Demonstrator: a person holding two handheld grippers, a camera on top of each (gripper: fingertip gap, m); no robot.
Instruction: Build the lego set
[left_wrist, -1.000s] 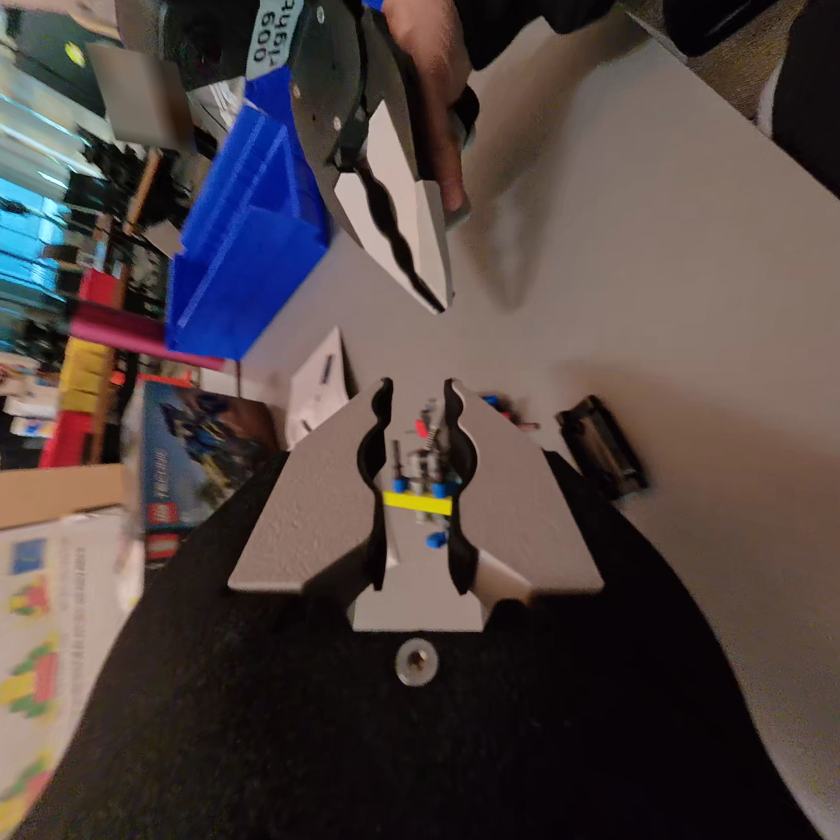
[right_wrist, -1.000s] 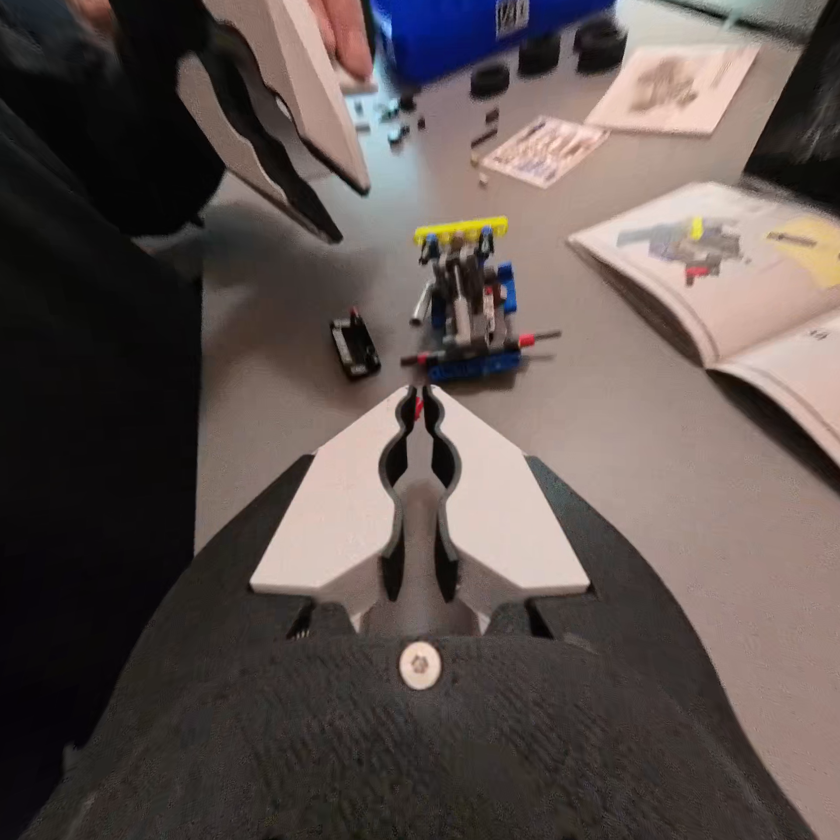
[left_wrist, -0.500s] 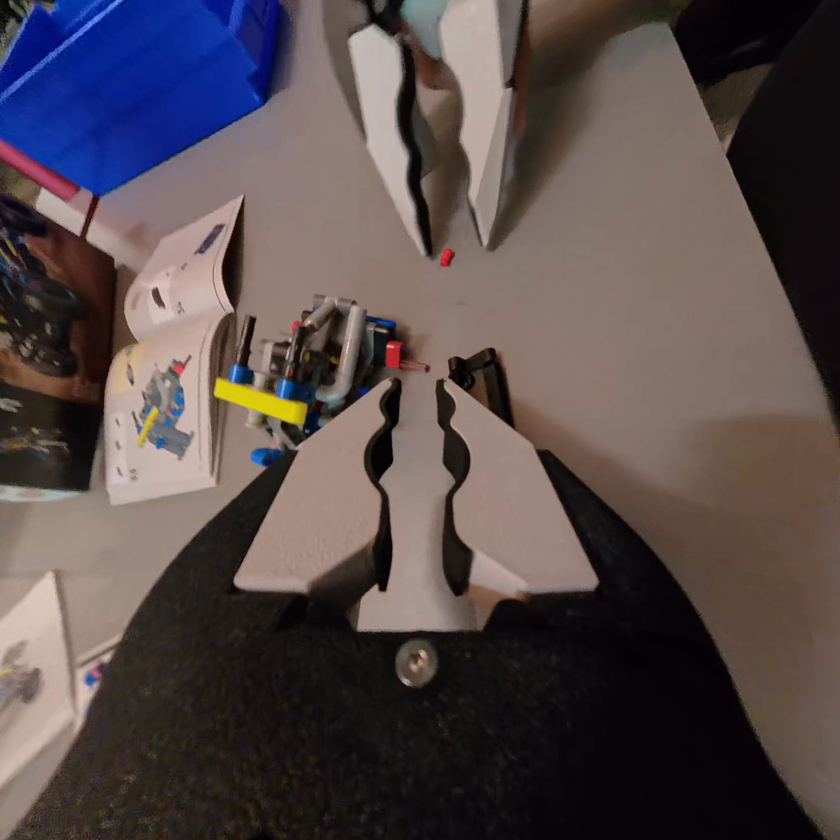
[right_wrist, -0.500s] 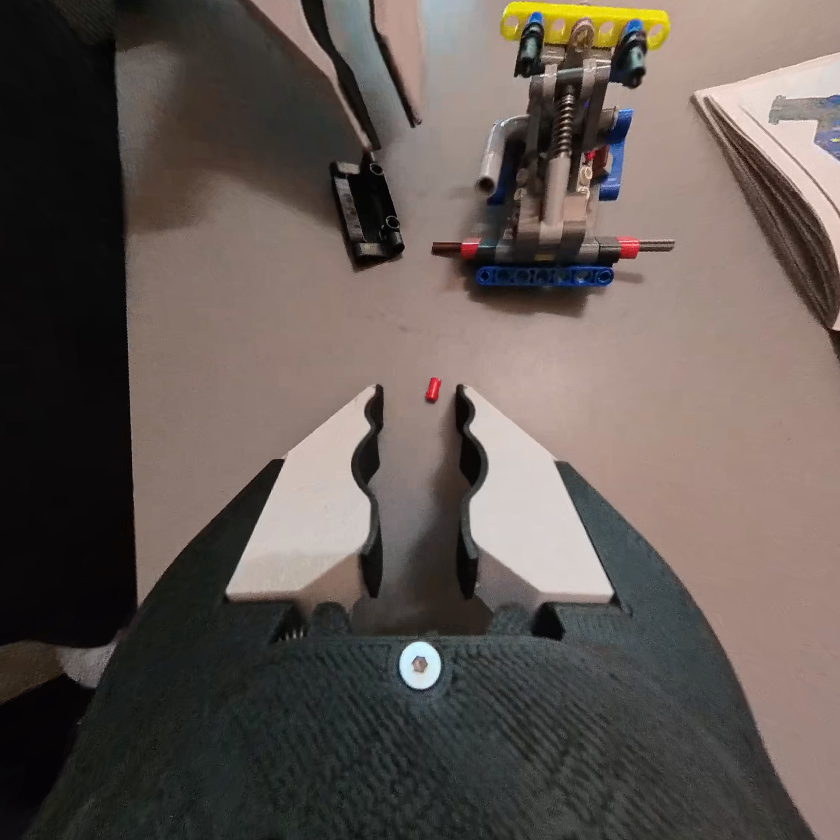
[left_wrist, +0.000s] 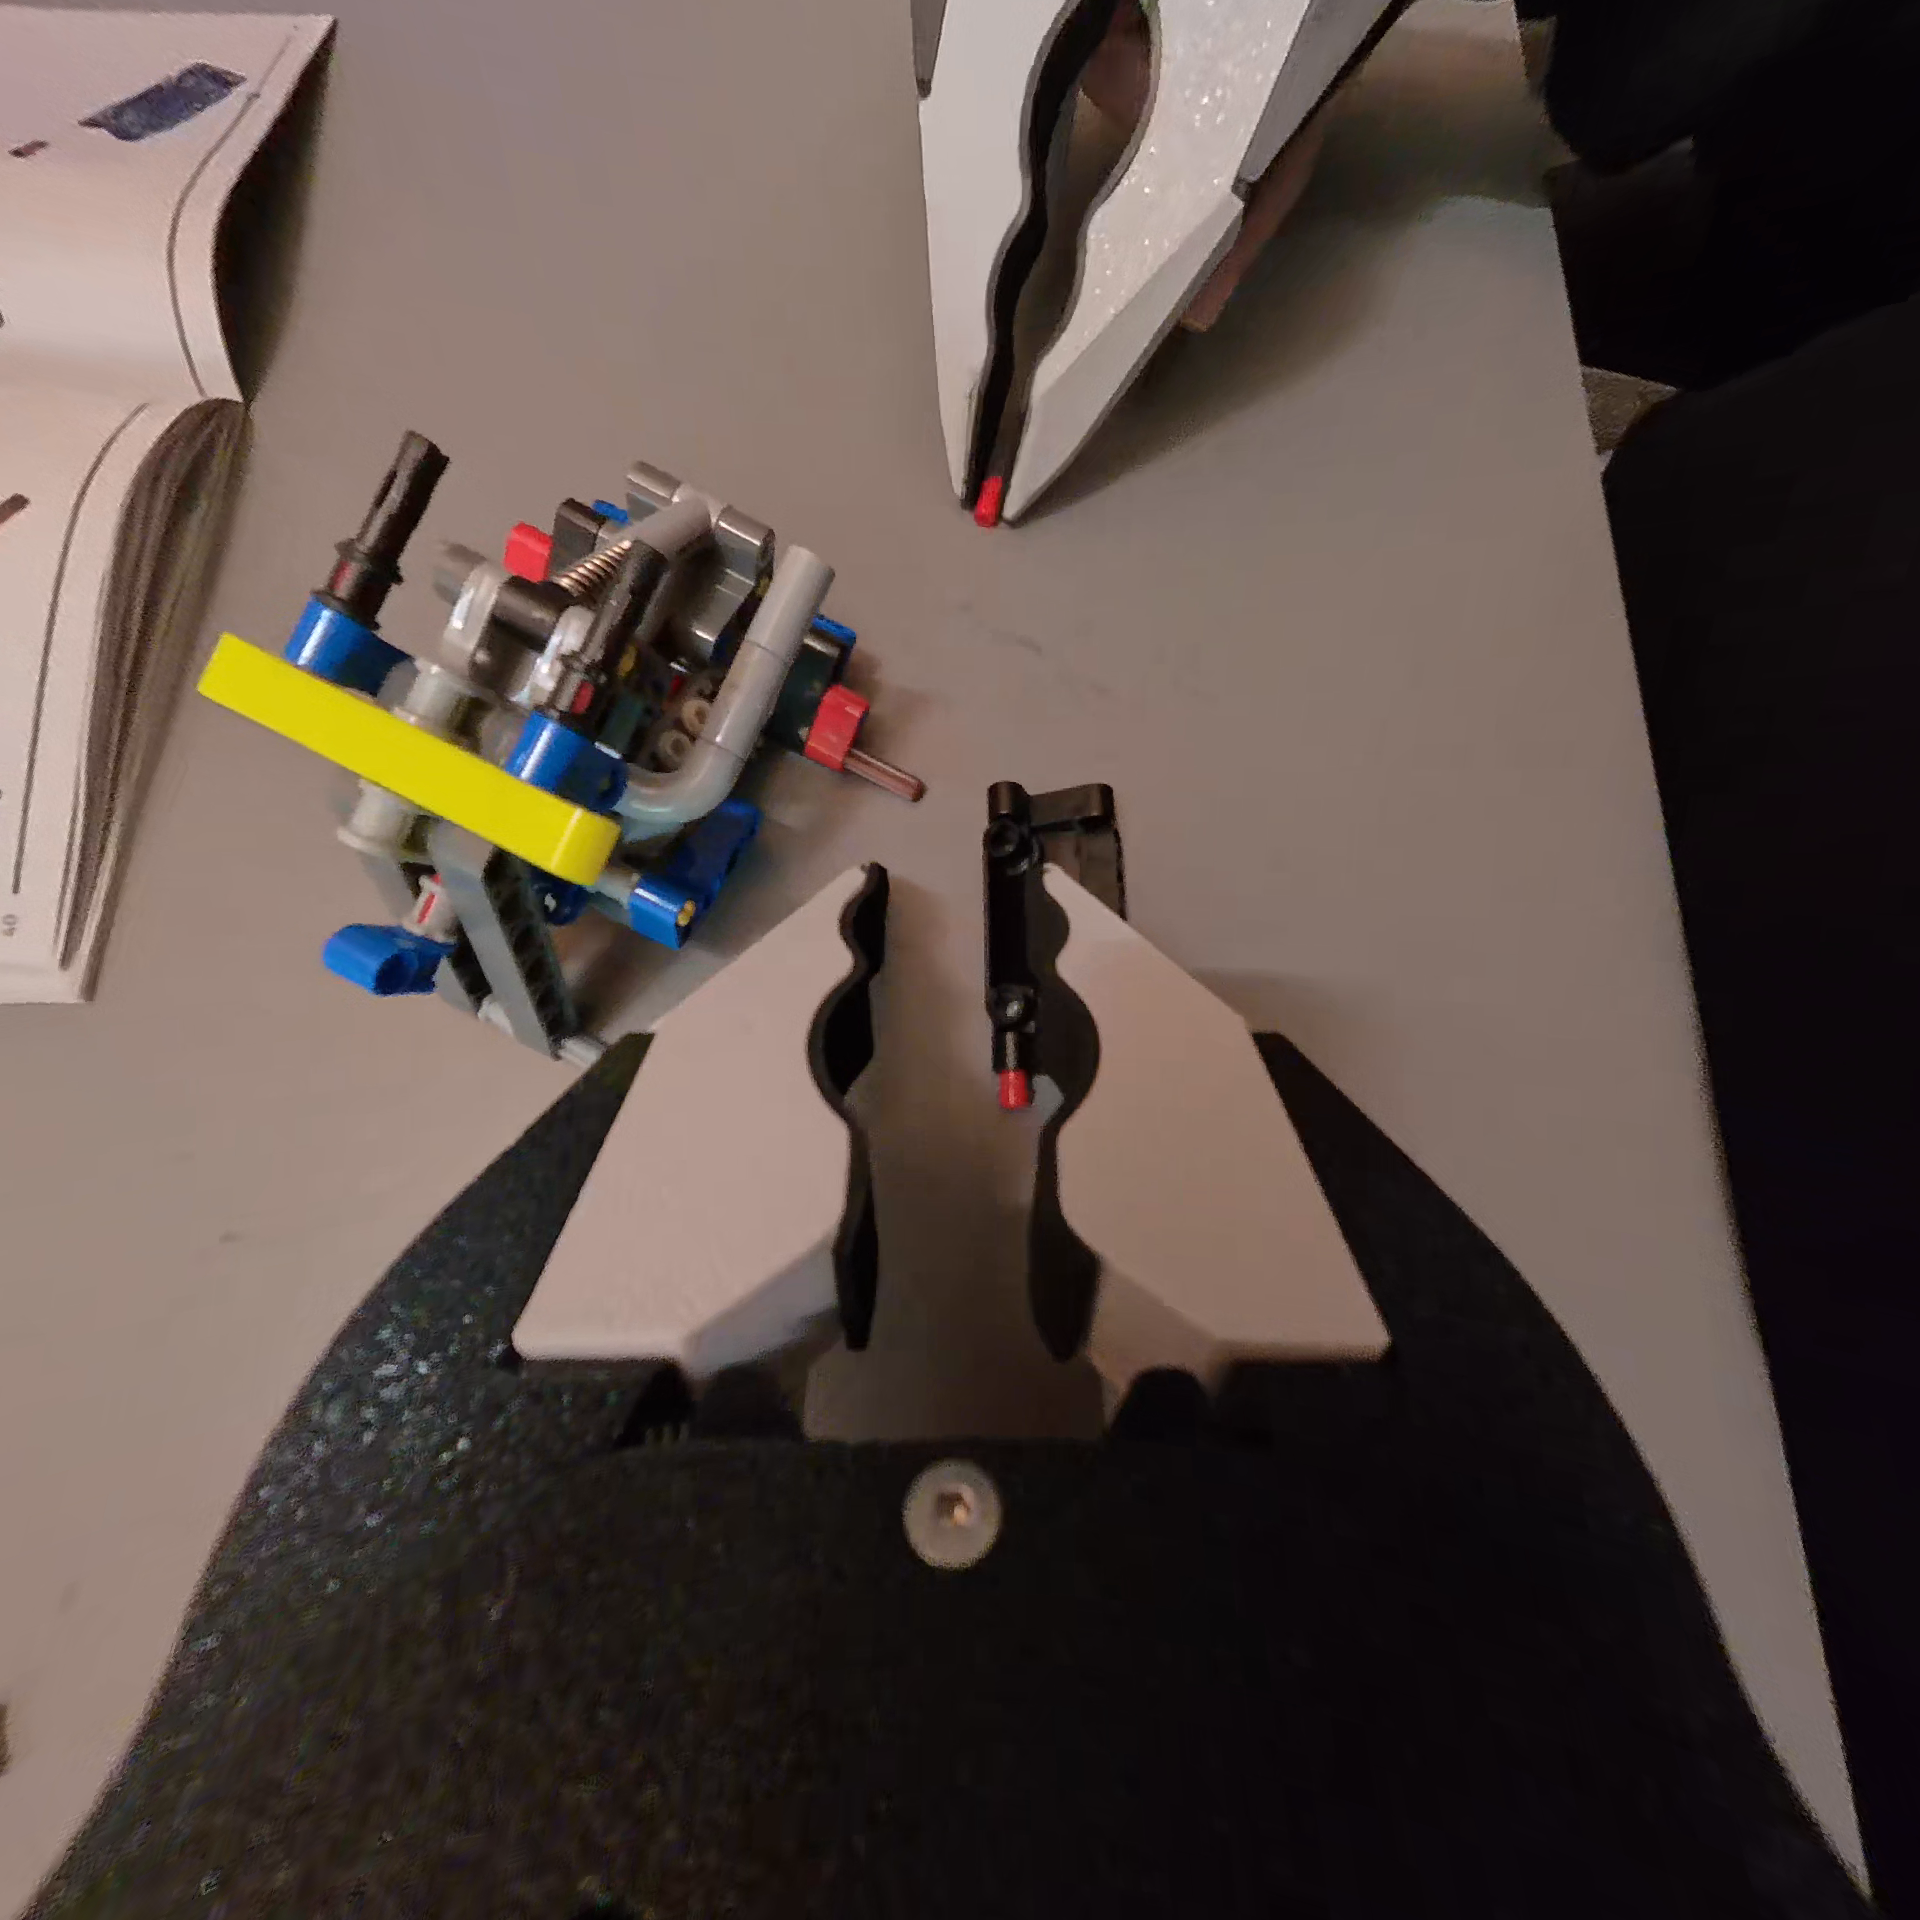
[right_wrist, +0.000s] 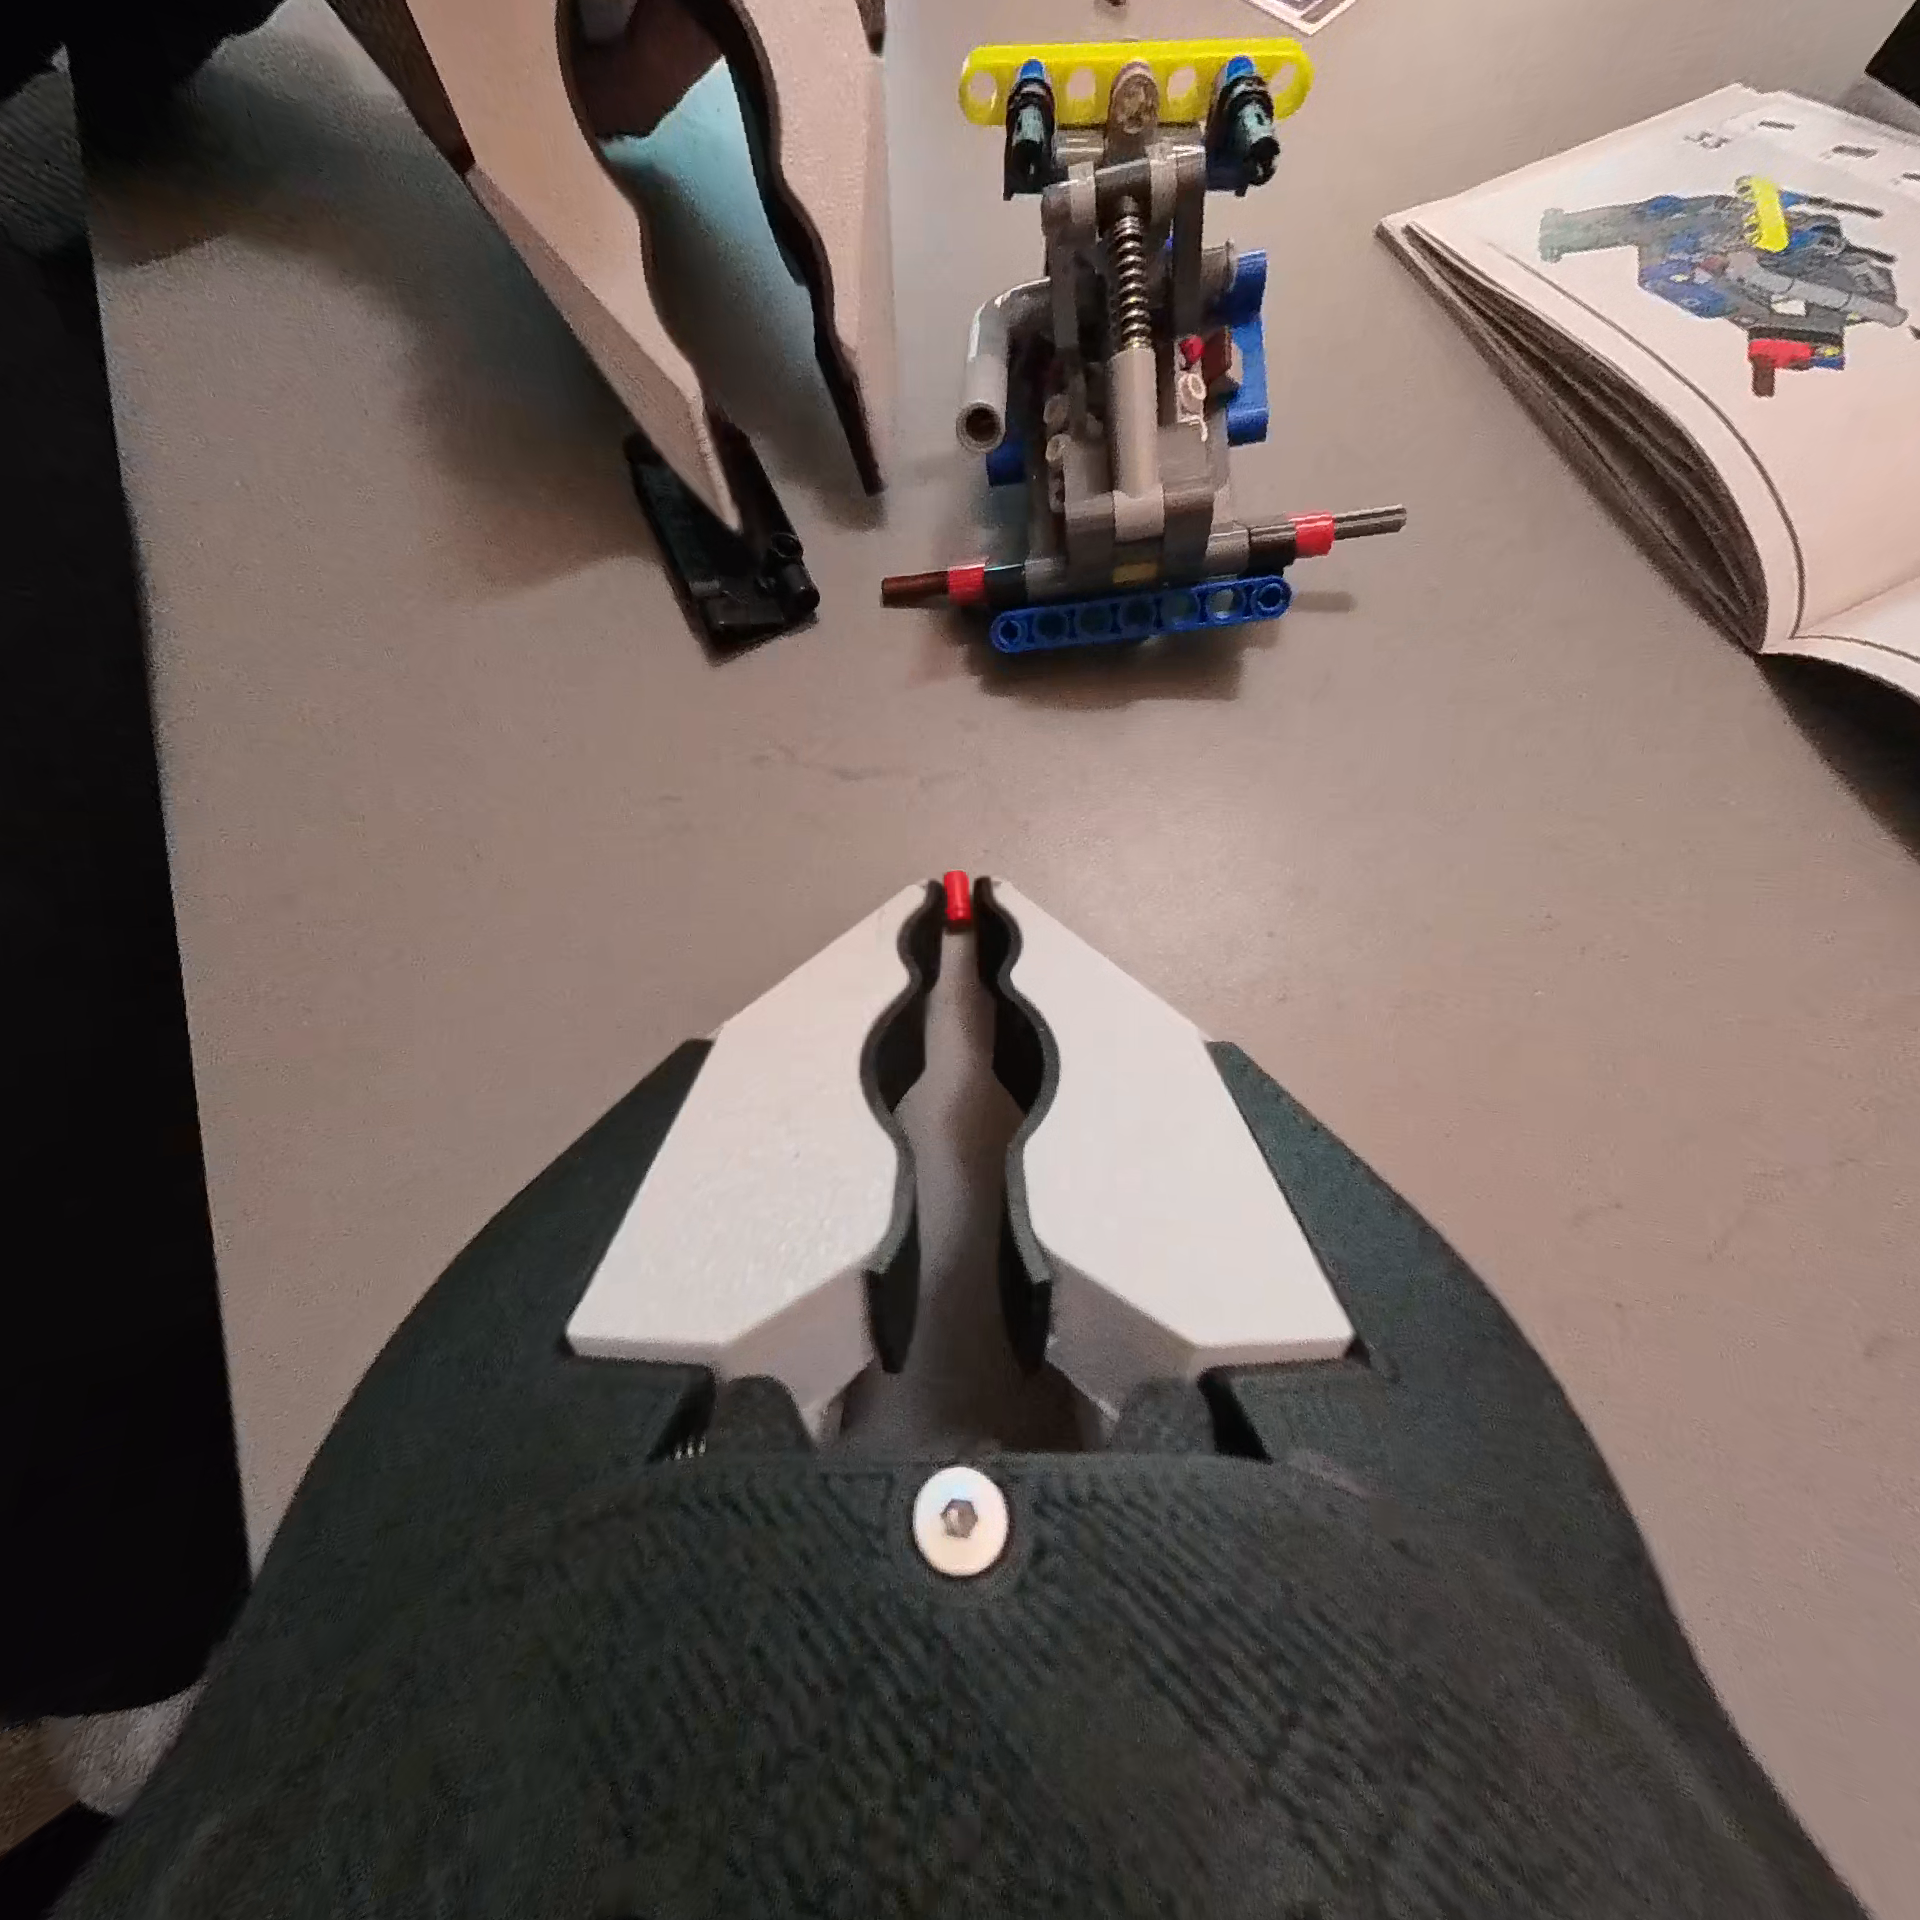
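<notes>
Currently the right gripper (right_wrist: 958, 914) pinches a small red pin (right_wrist: 955, 897) at its fingertips, while the left gripper (left_wrist: 961, 894) stands spread above a black frame piece (left_wrist: 1075, 821), its pads clear of it.

- The right gripper (right_wrist: 957, 902) has its two pale fingertips pinched on a small red pin (right_wrist: 955, 898), low over the grey table (right_wrist: 1455, 935).
- Ahead stands a brick-built model (right_wrist: 1127, 395) with a yellow beam on top, a spring in the middle and a blue beam at its base.
- The left gripper (right_wrist: 800, 499) comes in from the upper left with its fingers apart, one tip over a black frame piece (right_wrist: 727, 561).
- An open instruction booklet (right_wrist: 1683, 343) lies at the right.
</notes>
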